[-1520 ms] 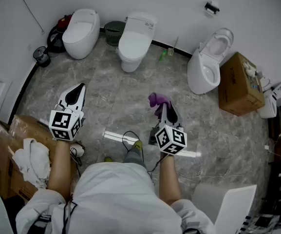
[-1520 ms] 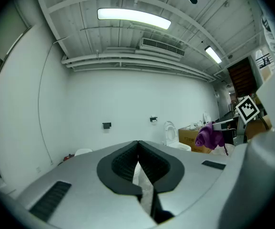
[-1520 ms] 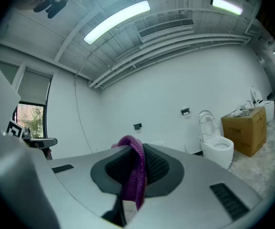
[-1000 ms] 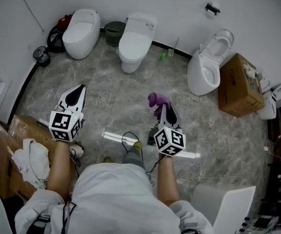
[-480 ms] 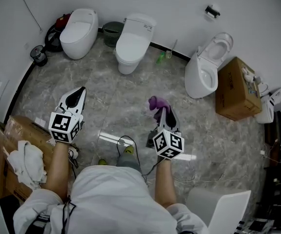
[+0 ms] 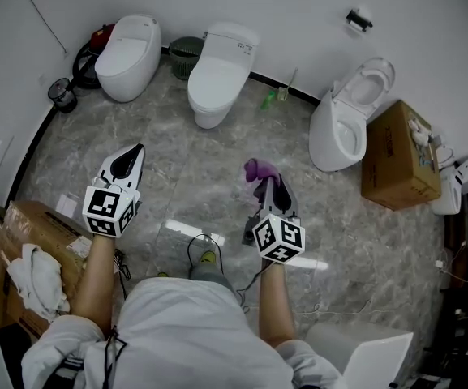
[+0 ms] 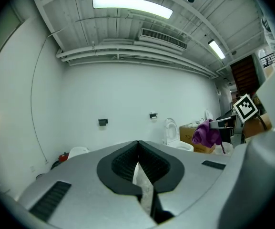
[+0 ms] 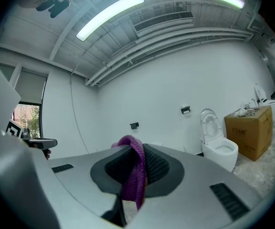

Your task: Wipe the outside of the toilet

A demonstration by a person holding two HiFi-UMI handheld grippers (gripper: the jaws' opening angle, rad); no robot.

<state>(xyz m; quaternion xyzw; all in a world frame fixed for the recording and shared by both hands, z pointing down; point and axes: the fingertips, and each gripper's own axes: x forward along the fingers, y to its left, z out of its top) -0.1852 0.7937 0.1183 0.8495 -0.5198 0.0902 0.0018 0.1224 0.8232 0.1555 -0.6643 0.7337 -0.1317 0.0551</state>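
Note:
Three white toilets stand along the far wall: one at the left [image 6: 126,57], one in the middle [image 6: 216,70], and one at the right with its lid up [image 6: 343,124], also in the right gripper view [image 8: 218,144]. My right gripper [image 6: 268,180] is shut on a purple cloth [image 6: 258,170], which hangs between its jaws [image 8: 133,175]. My left gripper [image 6: 127,159] is shut with nothing in it; its jaws meet at the tips [image 7: 138,143]. Both grippers hover over the marble floor, well short of the toilets.
A cardboard box [image 6: 400,156] stands right of the open toilet. More cardboard with a white rag [image 6: 32,274] lies at the lower left. A green bin [image 6: 185,55] sits between two toilets, a green bottle [image 6: 269,99] by the wall, a black cable [image 6: 205,245] near my feet.
The view has shifted slightly forward and left; both grippers keep their pose, the right one still holding the purple cloth.

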